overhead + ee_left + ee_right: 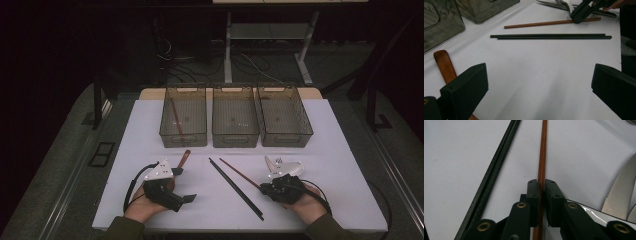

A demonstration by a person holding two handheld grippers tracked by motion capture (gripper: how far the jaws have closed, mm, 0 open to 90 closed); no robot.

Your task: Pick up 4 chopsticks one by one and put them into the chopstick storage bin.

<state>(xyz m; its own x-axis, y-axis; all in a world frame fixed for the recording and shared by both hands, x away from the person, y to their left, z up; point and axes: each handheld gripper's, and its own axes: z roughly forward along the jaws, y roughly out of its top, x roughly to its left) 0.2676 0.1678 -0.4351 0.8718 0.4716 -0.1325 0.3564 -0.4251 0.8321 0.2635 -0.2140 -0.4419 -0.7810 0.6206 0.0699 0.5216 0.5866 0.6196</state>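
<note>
On the white table [320, 150] stood three bins [235, 122] at twelve o'clock. The right gripper [542, 186] had pinched the brown chopstick [542, 152] at four o'clock — probably to sort it — while the left gripper [539, 82] gaped empty at eight.

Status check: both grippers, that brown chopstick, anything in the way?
Right gripper shut on brown chopstick. Left gripper open, nothing between. Black chopsticks lie close beside it, apart.

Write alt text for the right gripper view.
The right gripper has its two black jaws closed on a brown chopstick lying on a white table. A pair of black chopsticks lies to its left, a serrated knife blade at right.
</note>
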